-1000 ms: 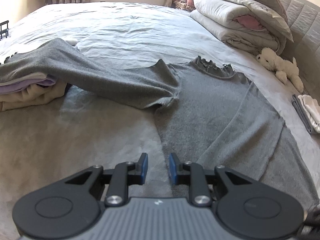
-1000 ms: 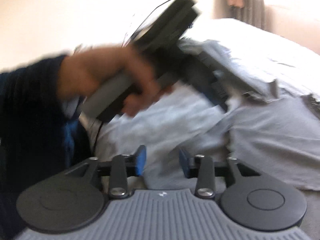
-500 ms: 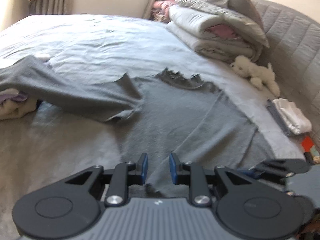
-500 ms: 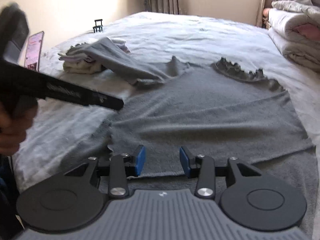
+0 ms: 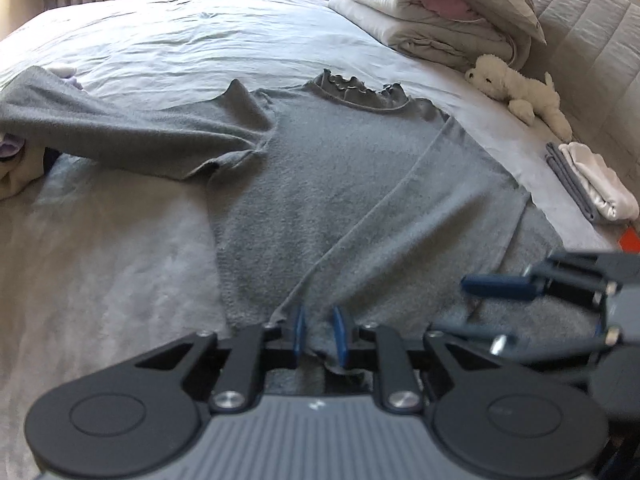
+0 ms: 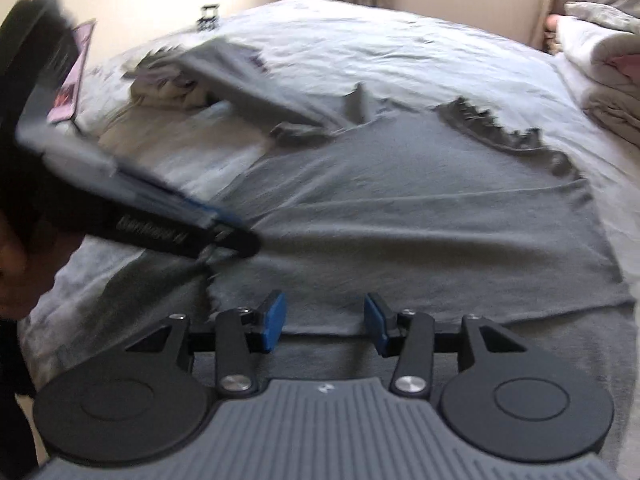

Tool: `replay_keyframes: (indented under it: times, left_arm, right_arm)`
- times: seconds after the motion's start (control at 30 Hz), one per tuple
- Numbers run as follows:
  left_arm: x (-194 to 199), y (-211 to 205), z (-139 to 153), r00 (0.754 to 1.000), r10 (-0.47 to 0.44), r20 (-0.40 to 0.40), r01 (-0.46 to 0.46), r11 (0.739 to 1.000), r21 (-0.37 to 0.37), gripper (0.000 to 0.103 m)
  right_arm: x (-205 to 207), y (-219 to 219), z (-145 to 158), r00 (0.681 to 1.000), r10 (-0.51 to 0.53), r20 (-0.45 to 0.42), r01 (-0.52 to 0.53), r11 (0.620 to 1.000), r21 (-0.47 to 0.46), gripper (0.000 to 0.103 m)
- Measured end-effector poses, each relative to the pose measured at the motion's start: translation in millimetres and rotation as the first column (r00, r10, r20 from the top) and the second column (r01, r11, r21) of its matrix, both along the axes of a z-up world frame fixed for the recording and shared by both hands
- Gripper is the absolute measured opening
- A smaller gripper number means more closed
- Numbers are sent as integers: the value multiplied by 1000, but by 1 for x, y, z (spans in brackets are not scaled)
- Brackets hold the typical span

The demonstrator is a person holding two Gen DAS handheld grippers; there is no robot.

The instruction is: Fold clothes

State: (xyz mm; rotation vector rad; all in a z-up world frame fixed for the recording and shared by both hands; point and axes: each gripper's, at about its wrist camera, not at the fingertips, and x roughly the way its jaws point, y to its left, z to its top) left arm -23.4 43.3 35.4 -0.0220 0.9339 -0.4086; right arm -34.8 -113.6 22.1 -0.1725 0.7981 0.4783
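Sweater: a grey sweater [image 5: 320, 184] with a ruffled collar lies flat on the bed [image 5: 180, 36], filling the middle of the left wrist frame; its hem runs along the lower centre.
Right-hand sleeve: folded across the body as a diagonal band toward the hem.
Other sleeve: stretches to the left edge of the frame, draped over a pile of clothes [image 6: 168, 88] whose contents are partly hidden under it.
Left tool: the left tool [image 5: 319, 334] sits at the lower centre, its blue pads narrowly spaced with a pinch of sweater hem between them; whether the pads press the cloth tight I cannot tell.
Right tool: the right tool [image 6: 324, 326] hovers low over the hem in the lower centre of its own frame, pads well apart, nothing between them.
Containers: none shows in either view.
Folded stack: a small white and grey folded stack [image 5: 592, 180] lies at the right edge.
Bedding: rolled duvets [image 5: 432, 12] in the upper right, a white plush toy [image 5: 516, 92] just below them.
Hard to make out: the right wrist view is motion-blurred; the left tool's body crosses its left side as a dark smear, and a hand [image 6: 16, 264] at the left edge is cut off.
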Motion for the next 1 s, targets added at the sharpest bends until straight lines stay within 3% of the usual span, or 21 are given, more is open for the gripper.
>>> replay_keyframes:
  times: [0.2,0.3,0.5,0.67,0.8,1.0]
  left_arm:
    - [-1,-2,0,1000,-11,9,11,1000,22,18]
    - [-1,-3,0,1000,-14,10,14,1000,28,18]
    - [-1,-3,1,1000,-17,11,17,999,33,18]
    - [-2,-3,1,1000,-19,13,18,999,38,18]
    - [-2,-3,0,1000,-25,10,25,999,39,18]
    - [-1,-4,0,1000,-28,10,27,999,45,18]
  right_arm:
    - [13,-25,4,990,-142,25,141,989,35,49]
    - [20,-24,-8,987,-158,-15,157,987,-20,51]
    - [17,-29,4,982,-183,47,183,983,-5,52]
    - [27,-43,-6,973,-232,-3,232,972,-27,55]
    - [26,-55,6,959,-276,68,278,960,-21,56]
    - [34,-83,-10,929,-370,0,370,929,-22,58]
